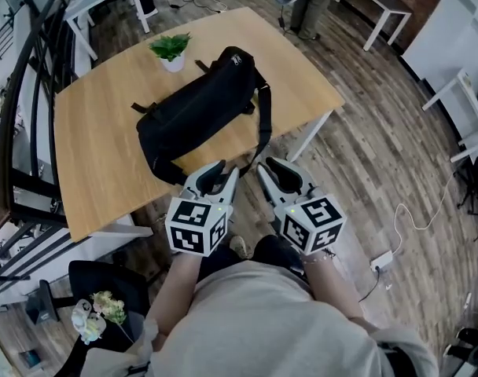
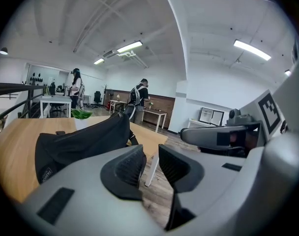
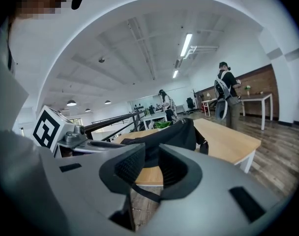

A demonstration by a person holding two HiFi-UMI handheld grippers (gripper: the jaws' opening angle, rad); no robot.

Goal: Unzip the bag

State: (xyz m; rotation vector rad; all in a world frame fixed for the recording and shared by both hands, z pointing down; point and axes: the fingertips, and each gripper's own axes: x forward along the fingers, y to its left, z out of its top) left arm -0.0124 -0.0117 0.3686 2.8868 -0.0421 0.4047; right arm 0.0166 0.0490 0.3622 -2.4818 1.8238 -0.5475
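A black bag [image 1: 200,112] lies slantwise on the wooden table [image 1: 90,155], and its strap [image 1: 265,128] hangs over the near edge. Both grippers are held side by side just short of that edge, apart from the bag. My left gripper [image 1: 221,176] points at the bag's near end, its jaws a narrow gap apart with nothing between them. My right gripper [image 1: 272,171] sits close to the hanging strap, also slightly open and empty. In the left gripper view the bag [image 2: 80,141] lies beyond the left gripper [image 2: 152,157]. In the right gripper view the bag [image 3: 169,134] shows past the right gripper [image 3: 152,163].
A small potted plant [image 1: 170,49] stands on the table behind the bag. A dark railing [image 1: 27,132] runs along the left. White tables and standing people [image 2: 138,100] fill the background. A cable and power strip [image 1: 380,259] lie on the floor to the right.
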